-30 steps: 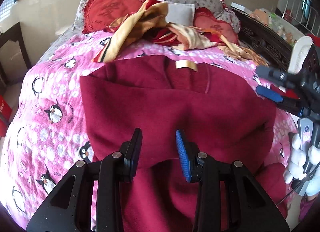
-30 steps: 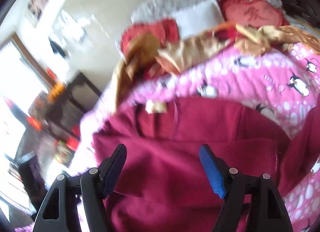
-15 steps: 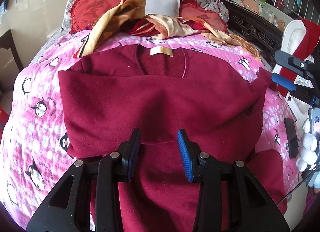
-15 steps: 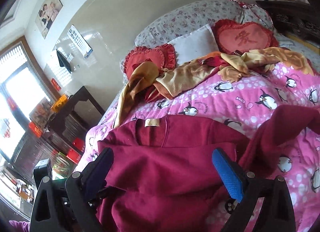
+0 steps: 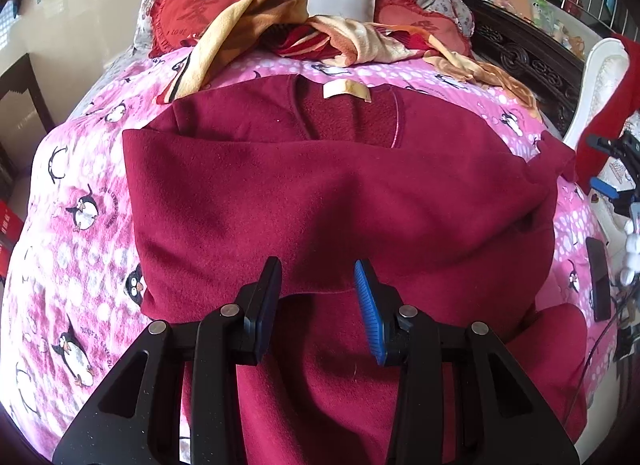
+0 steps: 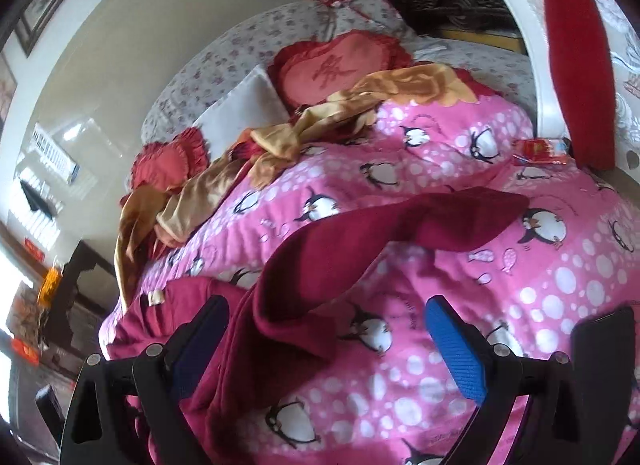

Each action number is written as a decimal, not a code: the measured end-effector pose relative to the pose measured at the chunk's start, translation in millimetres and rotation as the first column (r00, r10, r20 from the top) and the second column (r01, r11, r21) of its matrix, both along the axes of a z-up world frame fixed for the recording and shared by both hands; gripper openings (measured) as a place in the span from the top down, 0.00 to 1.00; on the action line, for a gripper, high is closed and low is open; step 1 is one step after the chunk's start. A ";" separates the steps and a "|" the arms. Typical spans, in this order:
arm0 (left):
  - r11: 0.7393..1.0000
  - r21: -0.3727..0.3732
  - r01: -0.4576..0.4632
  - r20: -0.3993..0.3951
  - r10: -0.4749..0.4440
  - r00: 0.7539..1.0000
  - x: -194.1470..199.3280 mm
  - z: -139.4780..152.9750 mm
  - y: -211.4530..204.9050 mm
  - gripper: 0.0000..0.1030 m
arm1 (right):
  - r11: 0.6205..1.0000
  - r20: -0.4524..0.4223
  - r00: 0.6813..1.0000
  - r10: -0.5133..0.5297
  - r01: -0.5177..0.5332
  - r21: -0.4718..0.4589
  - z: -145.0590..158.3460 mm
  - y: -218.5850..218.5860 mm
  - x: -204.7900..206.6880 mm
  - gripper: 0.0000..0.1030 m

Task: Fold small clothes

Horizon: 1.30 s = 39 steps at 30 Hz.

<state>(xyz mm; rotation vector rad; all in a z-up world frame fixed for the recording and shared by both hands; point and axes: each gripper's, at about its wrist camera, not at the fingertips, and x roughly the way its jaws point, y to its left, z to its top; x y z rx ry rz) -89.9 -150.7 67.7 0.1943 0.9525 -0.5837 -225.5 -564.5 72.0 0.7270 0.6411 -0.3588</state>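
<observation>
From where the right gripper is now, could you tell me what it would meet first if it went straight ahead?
Most likely the loose maroon sleeve lying across the pink penguin blanket, just ahead of the open right gripper; depth is hard to judge.

Around the maroon sweater, bare pink penguin quilt lies open on its left side and beyond its collar. Past that strip, a heap of yellow-red cloth and heart cushions block the bedhead. Right of the sweater, its loose sleeve lies across the quilt beside a dark phone and a white bedside frame.
</observation>
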 end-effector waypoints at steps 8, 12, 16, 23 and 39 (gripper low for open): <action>1.000 0.010 -0.005 -0.014 0.005 1.000 6.9 -6.3 -4.3 0.64 | 0.999 -0.090 0.996 -0.012 0.015 0.030 10.9 -20.8 53.7 0.05; 1.000 0.024 0.009 -0.008 -0.009 1.000 4.2 -6.9 -7.2 0.64 | 0.997 -0.184 0.983 0.000 0.014 0.076 -17.4 -22.6 85.6 0.21; 0.999 0.032 0.009 0.015 -0.010 1.000 5.1 -4.2 -4.8 0.64 | 0.999 -0.150 0.988 0.044 -0.041 0.023 -16.1 -15.7 89.8 0.72; 1.000 0.002 -0.030 -0.019 0.030 0.999 14.4 -9.1 2.3 0.64 | 0.978 -0.164 0.981 -0.100 0.067 -0.199 17.0 -19.3 20.5 0.44; 1.000 0.006 -0.010 -0.006 0.010 1.000 9.7 -10.7 0.3 0.64 | 0.973 -0.205 0.952 -0.225 0.209 -0.097 27.1 -59.5 -60.3 0.26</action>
